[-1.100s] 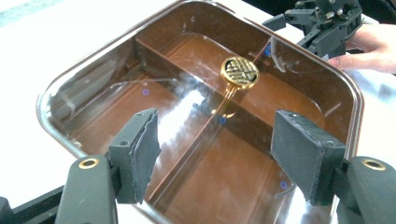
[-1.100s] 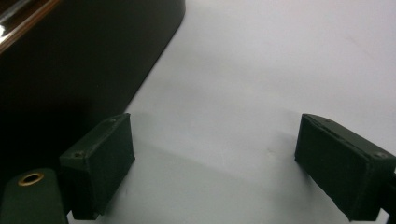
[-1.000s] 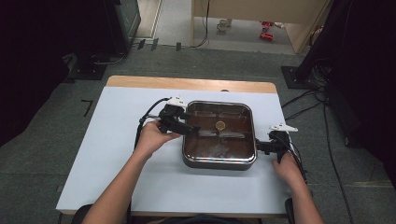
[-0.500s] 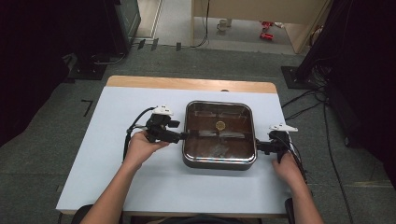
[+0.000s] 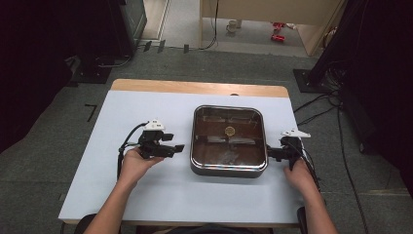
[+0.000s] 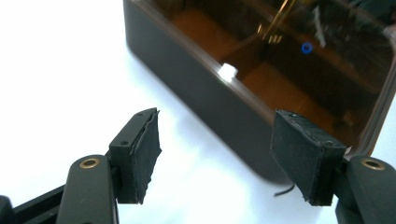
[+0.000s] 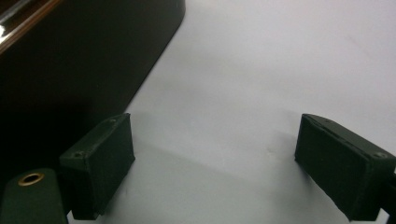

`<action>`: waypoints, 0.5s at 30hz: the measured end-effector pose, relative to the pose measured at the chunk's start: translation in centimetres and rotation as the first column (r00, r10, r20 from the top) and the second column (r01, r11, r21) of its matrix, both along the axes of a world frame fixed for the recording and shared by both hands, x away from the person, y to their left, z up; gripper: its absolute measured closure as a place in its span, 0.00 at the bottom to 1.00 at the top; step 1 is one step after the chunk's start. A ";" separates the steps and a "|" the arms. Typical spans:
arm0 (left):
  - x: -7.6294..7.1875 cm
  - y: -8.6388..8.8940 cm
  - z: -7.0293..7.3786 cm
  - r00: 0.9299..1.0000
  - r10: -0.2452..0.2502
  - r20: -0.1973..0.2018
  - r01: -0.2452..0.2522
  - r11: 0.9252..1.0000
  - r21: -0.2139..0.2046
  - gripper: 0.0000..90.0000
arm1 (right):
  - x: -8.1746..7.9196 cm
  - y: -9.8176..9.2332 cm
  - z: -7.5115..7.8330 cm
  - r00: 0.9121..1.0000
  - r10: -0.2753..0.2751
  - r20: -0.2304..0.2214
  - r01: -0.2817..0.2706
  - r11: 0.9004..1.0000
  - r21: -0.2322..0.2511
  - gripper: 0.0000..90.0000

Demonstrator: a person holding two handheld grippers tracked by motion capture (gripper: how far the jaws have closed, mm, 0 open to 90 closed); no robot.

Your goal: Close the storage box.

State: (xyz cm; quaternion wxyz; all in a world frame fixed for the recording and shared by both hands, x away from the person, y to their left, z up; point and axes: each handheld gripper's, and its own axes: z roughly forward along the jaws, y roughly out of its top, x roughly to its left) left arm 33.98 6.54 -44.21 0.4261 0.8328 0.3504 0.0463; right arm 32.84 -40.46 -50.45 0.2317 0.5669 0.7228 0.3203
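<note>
- White table (image 5: 146, 195) on grey floor; surroundings dark, hard to make out.
- Square pan (image 5: 229, 141), centre-right of the high view; glossy interior, contents unclear under reflections.
- Left gripper (image 5: 178, 147) left of the pan, apart from it, jaws wide, empty.
- Right gripper (image 5: 268, 154) at the pan's right wall, jaws spread, empty; contact unclear.

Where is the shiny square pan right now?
In the high view the square pan sits right of the table's middle, between the left gripper and the right gripper.
</note>
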 end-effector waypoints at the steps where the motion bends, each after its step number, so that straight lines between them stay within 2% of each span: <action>1: -0.1 0.1 -0.2 1.000 0.011 0.000 -0.011 1.000 0.018 0.37 | 0.0 0.0 0.0 1.000 0.000 0.000 0.000 1.000 0.000 0.12; 4: -0.6 0.2 -0.9 1.000 0.027 0.008 -0.028 0.997 0.071 0.37 | 0.0 0.0 0.0 1.000 0.000 0.000 0.000 1.000 0.000 0.12; 6: -0.8 0.2 -1.3 0.999 0.038 0.009 -0.039 0.995 0.087 0.39 | 0.0 0.0 0.0 1.000 0.000 0.000 0.000 1.000 0.000 0.12; 8: -0.9 0.4 -1.8 1.000 0.028 -0.001 -0.028 0.995 0.094 0.38 | 0.0 0.0 0.0 1.000 0.000 0.000 0.000 1.000 0.000 0.13; 11: -1.2 0.6 -2.6 0.999 0.032 -0.024 -0.030 0.996 0.083 0.37 | 0.0 0.0 0.0 1.000 0.000 0.000 0.000 1.000 0.000 0.13; 13: -1.3 0.6 -3.2 0.999 0.023 -0.046 -0.018 0.995 0.100 0.36 | 0.0 0.0 0.0 1.000 0.000 0.000 0.000 1.000 0.000 0.13; 15: -1.6 0.5 -3.7 0.999 0.017 -0.050 -0.012 0.994 0.110 0.35 | 0.0 0.0 0.0 1.000 0.000 -0.001 0.000 1.000 -0.001 0.13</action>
